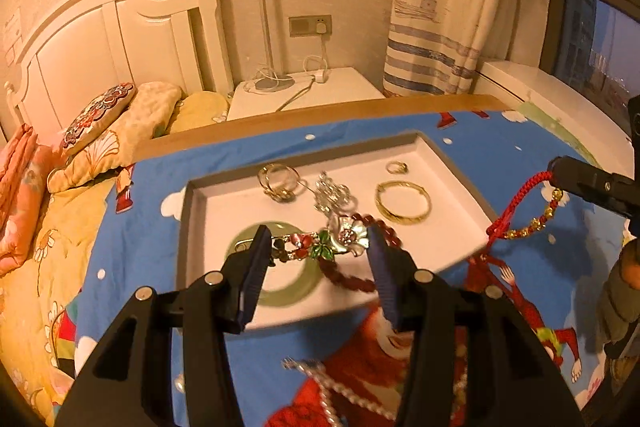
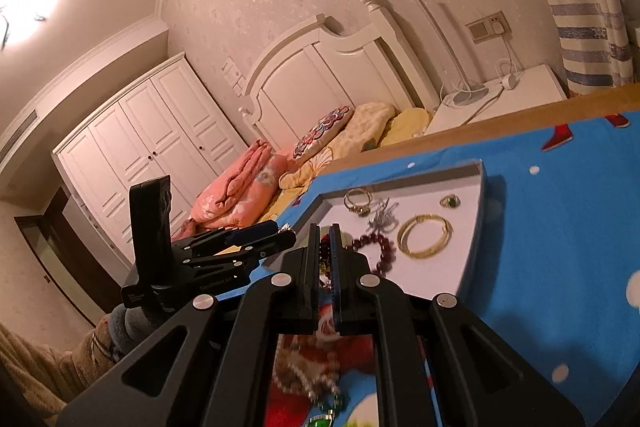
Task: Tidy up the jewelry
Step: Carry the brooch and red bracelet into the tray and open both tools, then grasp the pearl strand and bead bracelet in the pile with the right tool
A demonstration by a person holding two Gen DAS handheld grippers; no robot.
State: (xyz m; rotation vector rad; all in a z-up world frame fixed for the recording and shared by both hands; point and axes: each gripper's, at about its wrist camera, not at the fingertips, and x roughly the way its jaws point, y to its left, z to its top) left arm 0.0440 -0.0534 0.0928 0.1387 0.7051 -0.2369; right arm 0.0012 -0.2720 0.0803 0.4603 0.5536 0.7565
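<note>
A white tray [image 1: 200,227] lies on the blue cartoon cloth. In it are a green jade bangle [image 1: 288,297], a gold bangle [image 1: 403,202], a small ring [image 1: 397,167], gold rings [image 1: 278,181], a silver brooch [image 1: 334,191] and a dark red bead bracelet [image 1: 352,281]. My left gripper [image 1: 318,253] is open, with a flower-enamel hair clip [image 1: 324,241] spanning between its fingers above the tray. My right gripper [image 2: 325,267] is shut on a red cord bracelet with gold beads [image 1: 524,215], held above the tray's right edge.
A pearl necklace [image 1: 344,395] lies on the cloth near me. A bed with pillows [image 1: 100,123] stands to the left, a white nightstand [image 1: 312,91] with a lamp behind the table, a curtain [image 1: 444,7] at the back right.
</note>
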